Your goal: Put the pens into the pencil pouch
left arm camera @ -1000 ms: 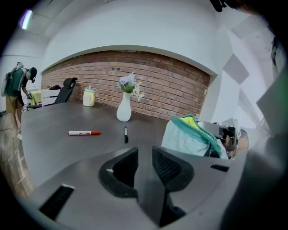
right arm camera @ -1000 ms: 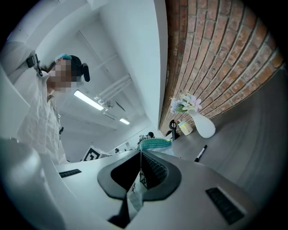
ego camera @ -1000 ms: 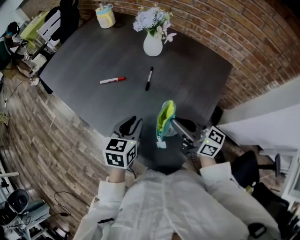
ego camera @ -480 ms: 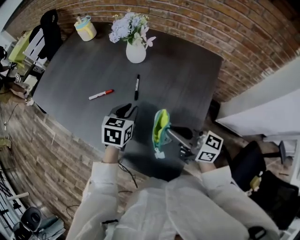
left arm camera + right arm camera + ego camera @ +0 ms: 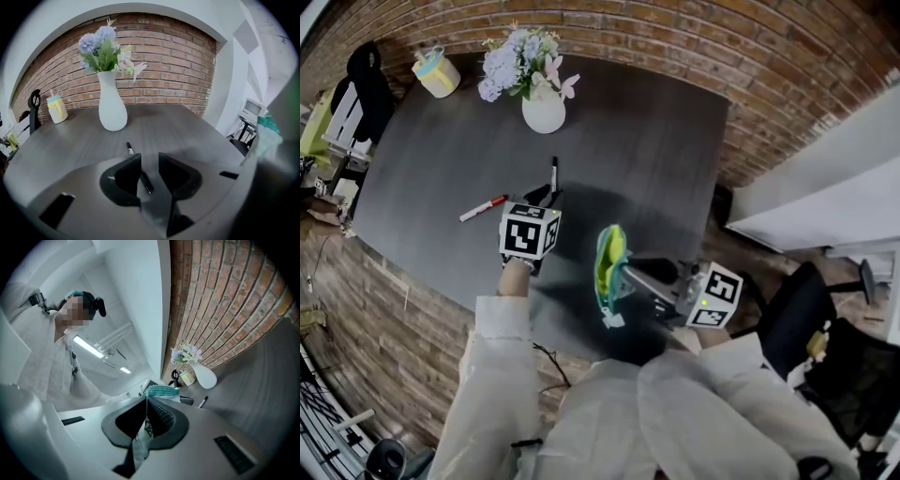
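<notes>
Lying leftmost on the table point(image 5: 637, 141), the red pen point(image 5: 483, 208) waits untouched. Next, the left gripper point(image 5: 149, 160) hovers with jaws apart, the black pen point(image 5: 131, 150) lined up between them but ungrasped; it should sink straight, then pinch mid-barrel. Rightward, the pouch point(image 5: 609, 265) hangs clamped in the right gripper point(image 5: 146, 414), mouth best kept upward and steady for the drop.

My left gripper point(image 5: 541, 198) hangs over the table point(image 5: 675, 141), its jaws parted, the near end of the pen point(image 5: 553, 174) in line with their gap; the marker point(image 5: 482, 208) lies left of the pen, apart; the vase point(image 5: 543, 111) stands behind the pen; the cup point(image 5: 437, 73) sits at the far left corner; my right gripper point(image 5: 626, 273), nearer me and rightward, pinches the pouch point(image 5: 609, 262).
</notes>
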{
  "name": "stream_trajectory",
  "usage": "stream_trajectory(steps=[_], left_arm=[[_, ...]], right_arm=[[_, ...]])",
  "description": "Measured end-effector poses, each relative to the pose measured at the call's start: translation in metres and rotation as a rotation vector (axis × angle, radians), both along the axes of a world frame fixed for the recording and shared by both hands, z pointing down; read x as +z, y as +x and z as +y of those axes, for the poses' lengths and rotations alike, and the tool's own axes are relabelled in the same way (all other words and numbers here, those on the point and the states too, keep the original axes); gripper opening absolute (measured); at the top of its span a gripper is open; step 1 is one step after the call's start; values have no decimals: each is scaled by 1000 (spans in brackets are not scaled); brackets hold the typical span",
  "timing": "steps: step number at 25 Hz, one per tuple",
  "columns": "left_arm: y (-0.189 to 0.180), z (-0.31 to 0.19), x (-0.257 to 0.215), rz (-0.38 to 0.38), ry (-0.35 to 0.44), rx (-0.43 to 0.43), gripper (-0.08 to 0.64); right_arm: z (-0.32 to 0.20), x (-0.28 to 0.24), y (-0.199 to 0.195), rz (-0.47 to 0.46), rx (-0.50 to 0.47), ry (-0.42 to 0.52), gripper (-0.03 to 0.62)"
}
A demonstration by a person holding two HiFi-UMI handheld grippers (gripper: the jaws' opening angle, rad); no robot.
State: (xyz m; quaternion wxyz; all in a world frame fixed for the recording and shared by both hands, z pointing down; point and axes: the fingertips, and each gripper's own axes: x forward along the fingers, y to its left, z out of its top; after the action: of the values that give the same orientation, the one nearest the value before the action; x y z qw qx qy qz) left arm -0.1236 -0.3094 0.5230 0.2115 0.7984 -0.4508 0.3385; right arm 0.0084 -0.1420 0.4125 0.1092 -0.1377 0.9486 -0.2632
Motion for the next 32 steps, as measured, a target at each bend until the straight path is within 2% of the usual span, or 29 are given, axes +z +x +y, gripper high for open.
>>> stream_trajectory(steps=[7,16,21,25,28,32], left_arm=[[-8,-40,25,-31,-73,-4,98],[-14,-71,47,-92,-131,-14,97],[-14,-73,53,-78,-184,-15,97],[-15,-72,49,-64,-188,-31,86],[-16,-74,52,-70,-180,-31,42],[-12,-68,49,-50,-171,-26,40]], right_arm=[[-17,-18,-13,-46,20,-10,9],[-23,-15,-21,-53,12,-26,9],[-26,-10,-14,-49,40,-28,9],[-27,-6,-11,-42,53,-13,9],[-26,-9,-13,-55,50,-42,9],[-25,-7,-14,-56,46,-47,9]])
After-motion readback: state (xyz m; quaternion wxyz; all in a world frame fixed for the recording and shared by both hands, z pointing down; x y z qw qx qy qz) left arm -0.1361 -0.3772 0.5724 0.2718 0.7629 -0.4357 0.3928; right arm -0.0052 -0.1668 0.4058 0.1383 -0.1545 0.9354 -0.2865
